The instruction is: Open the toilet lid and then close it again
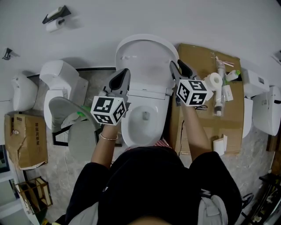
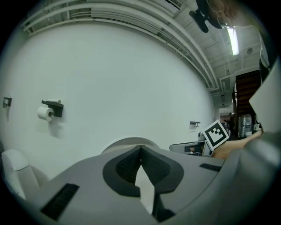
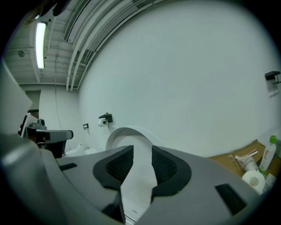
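Hanging by the side edges of the raised toilet lid, left hand-held gripper is closed tight, right hand-held gripper a little apart; both empty.

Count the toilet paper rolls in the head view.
2. One roll hangs in the wall holder at upper left; the other lies on the cardboard right of the open toilet. Others may be hidden.

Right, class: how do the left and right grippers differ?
On the left gripper the jaws meet at the tips; on the right gripper they stand apart. The left gripper is at the left edge of the lid, the right gripper at the right. Both face the raised lid.
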The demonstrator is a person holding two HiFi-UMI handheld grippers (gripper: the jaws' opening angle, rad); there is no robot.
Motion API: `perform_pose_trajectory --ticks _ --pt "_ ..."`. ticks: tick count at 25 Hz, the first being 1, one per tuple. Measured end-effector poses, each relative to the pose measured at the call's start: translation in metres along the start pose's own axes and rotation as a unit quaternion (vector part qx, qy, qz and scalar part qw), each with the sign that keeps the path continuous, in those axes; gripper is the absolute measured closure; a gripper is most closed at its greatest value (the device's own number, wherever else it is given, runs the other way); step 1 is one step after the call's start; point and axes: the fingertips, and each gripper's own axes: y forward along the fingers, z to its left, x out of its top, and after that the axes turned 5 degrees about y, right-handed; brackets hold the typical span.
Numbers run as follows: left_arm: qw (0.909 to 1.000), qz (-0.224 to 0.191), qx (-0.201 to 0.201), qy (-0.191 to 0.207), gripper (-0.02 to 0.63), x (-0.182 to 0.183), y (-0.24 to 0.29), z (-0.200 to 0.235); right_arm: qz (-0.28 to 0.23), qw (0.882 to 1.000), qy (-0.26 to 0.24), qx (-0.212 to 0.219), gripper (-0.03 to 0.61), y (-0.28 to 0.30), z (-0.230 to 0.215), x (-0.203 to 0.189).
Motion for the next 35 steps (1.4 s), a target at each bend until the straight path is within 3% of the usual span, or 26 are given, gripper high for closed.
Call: perform_pose_trajectory --ticks 15,29,35 --pt "0.9986 0.005 0.043 -0.031 0.609 -0.009 -0.005 0.03 0.032 0.999 -0.019 -0.007 0.443 0.045 -0.025 -0.006" --pt "0.9972 0.008 0.057 -0.047 0.609 -0.015 -0.005 0.044 0.044 0.998 -0.048 -0.014 0.433 0.069 -0.035 -0.011" --pt "0.997 0.007 0.056 -0.054 0.609 -0.018 -0.003 0.044 0.041 0.998 -0.029 -0.022 0.434 0.07 -0.042 -0.011"
